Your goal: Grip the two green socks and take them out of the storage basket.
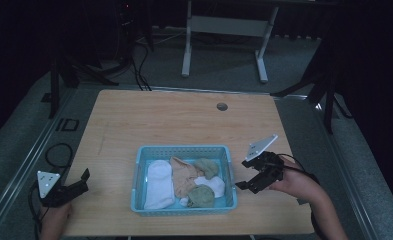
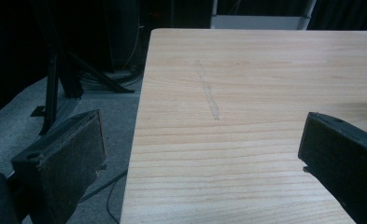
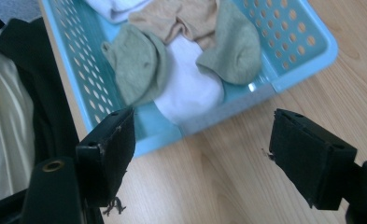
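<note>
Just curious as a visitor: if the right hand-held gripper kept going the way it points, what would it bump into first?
Probably the blue basket, at its near wall; the right hand-held gripper stands open and empty.

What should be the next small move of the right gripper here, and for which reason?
Probably move the right gripper left over the blue basket and lower it toward the nearer green sock. Its fingers stand open and empty beside the basket's right wall, and that sock lies on top, uncovered, closest to them.
</note>
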Action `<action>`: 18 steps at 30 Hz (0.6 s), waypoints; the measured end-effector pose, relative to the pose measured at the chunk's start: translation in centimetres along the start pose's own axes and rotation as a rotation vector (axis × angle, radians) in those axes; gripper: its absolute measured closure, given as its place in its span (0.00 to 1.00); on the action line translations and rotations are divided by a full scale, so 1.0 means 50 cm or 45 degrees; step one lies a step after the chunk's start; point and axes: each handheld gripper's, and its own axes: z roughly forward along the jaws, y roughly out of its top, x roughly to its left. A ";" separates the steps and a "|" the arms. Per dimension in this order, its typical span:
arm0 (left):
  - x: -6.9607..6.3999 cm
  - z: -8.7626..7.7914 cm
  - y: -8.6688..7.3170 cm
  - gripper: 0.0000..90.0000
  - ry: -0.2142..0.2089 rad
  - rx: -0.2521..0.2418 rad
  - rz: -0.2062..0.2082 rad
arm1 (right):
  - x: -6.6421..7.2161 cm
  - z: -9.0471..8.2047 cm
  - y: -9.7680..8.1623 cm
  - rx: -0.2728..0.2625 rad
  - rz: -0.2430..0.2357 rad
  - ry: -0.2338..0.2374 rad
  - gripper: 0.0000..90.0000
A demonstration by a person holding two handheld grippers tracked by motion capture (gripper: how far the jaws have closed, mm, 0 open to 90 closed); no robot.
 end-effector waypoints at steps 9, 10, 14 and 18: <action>0.001 0.000 0.000 0.00 -0.002 0.000 -0.002 | 0.010 0.020 0.031 0.003 -0.045 0.030 0.25; 0.001 0.000 0.000 0.00 -0.002 0.000 -0.002 | 0.010 0.020 0.031 0.003 -0.045 0.030 0.25; 0.001 0.000 0.000 0.00 -0.004 0.000 -0.004 | 0.017 0.043 0.044 0.031 -0.082 0.044 0.26; 0.001 0.000 0.000 0.00 -0.005 -0.001 -0.002 | 0.021 0.063 0.055 0.036 -0.104 0.073 0.27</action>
